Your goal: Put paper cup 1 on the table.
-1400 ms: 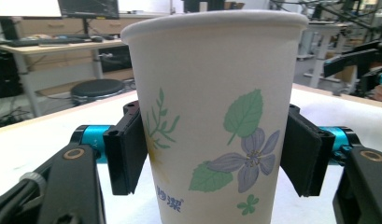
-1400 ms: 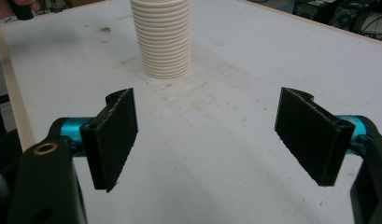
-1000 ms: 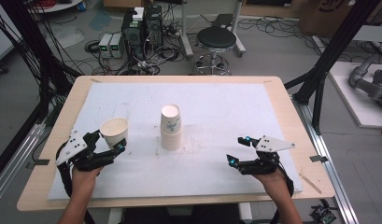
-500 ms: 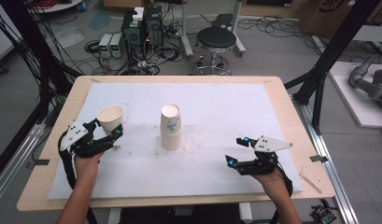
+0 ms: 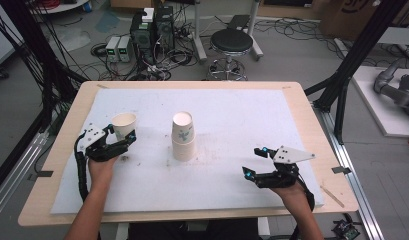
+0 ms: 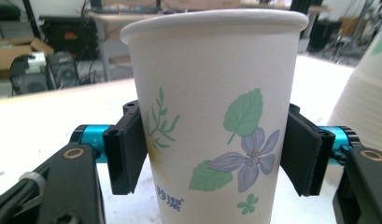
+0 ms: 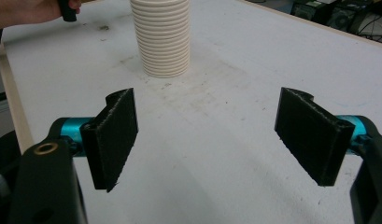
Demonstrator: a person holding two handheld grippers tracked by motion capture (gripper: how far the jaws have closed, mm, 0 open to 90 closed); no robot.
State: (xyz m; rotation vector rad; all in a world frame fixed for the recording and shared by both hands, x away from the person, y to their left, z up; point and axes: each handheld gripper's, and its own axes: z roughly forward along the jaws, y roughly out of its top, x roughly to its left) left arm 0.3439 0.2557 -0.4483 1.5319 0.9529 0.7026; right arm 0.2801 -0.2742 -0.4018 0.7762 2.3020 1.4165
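We have a single paper cup (image 6: 212, 116) clamped upright in the left gripper (image 5: 123, 141), both pads (image 6: 125, 149) pressed against its flowered wall, out at the left of the white mat (image 5: 302, 130). It stands well apart from the stack of upturned cups (image 5: 183, 136) at the middle of the table (image 5: 312, 107). Whether its base is touching the mat we cannot tell.

The step in hand, as we judge it, is placing the cup. The next move calls for settling the base flat before the jaws part — let go too soon, or with a tilt, and so light a cup could tip. The pads should then draw back along the mat without brushing the wall.

The right gripper (image 7: 205, 130) rests near the front edge at the right, jaws wide apart with nothing between them — free, we judge, to reach for the stack.
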